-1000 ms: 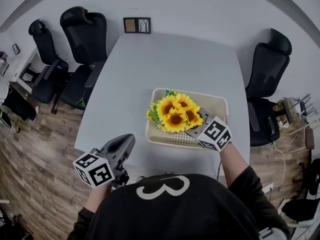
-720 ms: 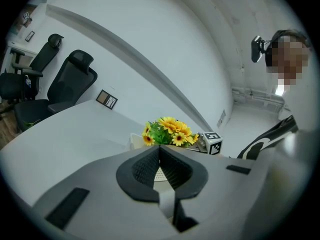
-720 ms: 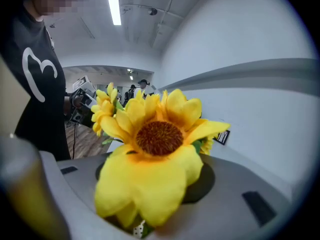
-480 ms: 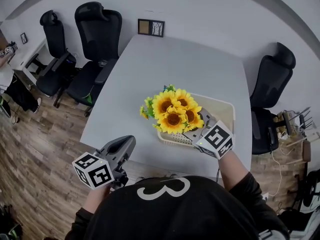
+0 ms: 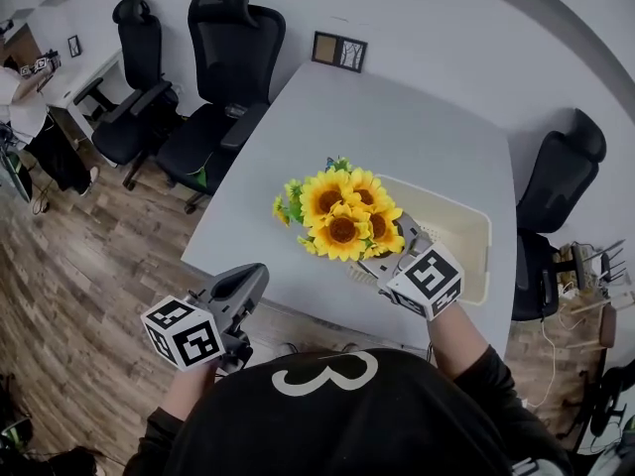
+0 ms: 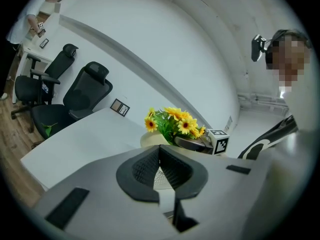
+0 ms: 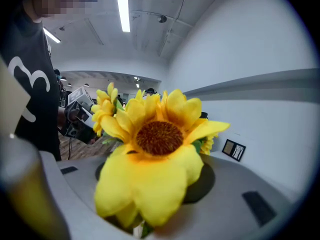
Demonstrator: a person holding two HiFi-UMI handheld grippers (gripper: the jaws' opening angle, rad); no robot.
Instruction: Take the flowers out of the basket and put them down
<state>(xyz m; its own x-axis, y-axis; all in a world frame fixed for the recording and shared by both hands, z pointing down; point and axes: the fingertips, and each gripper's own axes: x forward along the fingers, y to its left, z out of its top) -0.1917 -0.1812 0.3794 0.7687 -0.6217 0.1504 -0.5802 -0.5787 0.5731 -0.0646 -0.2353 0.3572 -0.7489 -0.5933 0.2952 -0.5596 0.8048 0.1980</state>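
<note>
Flowers [image 5: 342, 216]: one bunch of yellow sunflowers with green leaves, gripped low on the stems by your right gripper [image 5: 389, 256], whose jaws are partly closed around them. Long axis: from the jaws at the near right it runs up and away to your left, blooms at the far end with their faces turned upward; in the right gripper view the largest bloom [image 7: 155, 149] fills the space over the jaws and the stems disappear between them at the bottom. Position: raised over the left end of the cream basket [image 5: 466, 236], the heads reaching past its rim above the white table [image 5: 397, 127]; whether the stem ends are clear of the basket cannot be told. Left gripper [image 5: 250, 278]: off the near left corner of the table, well apart from the bunch, jaws closed tip to tip with nothing between them, pointing toward the flowers [image 6: 175, 124] and basket. Surroundings: black office chairs [image 5: 233, 48] along the left of the table, small picture frame [image 5: 338, 52] at its far edge.
</note>
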